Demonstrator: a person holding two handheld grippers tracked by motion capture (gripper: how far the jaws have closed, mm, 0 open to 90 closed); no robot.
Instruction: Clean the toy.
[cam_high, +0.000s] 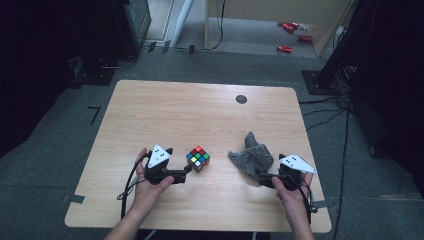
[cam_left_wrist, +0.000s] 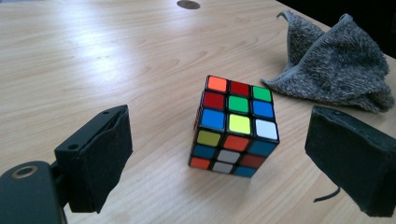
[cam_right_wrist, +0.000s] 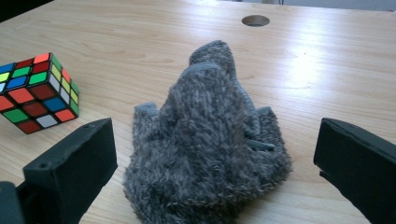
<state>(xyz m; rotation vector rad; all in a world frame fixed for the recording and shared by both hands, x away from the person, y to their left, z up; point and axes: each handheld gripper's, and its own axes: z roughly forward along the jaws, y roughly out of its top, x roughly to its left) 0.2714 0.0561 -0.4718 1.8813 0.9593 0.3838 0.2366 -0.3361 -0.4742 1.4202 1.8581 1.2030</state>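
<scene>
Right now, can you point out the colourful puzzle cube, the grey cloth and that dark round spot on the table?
puzzle cube (cam_left_wrist: 235, 125), left gripper view, top face.
grey cloth (cam_right_wrist: 205, 140), right gripper view, bunched middle.
dark round spot (cam_high: 241, 99), high view, its centre.

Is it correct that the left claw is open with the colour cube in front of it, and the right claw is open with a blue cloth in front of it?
Not quite. The cloth is grey, not blue, as the right gripper view shows. The rest holds: the left claw is open before the colour cube, the right claw open too.

Wood table (cam_high: 165, 110) w/ dark round hole (cam_high: 241, 99), red items (cam_high: 291, 35) on floor
</scene>
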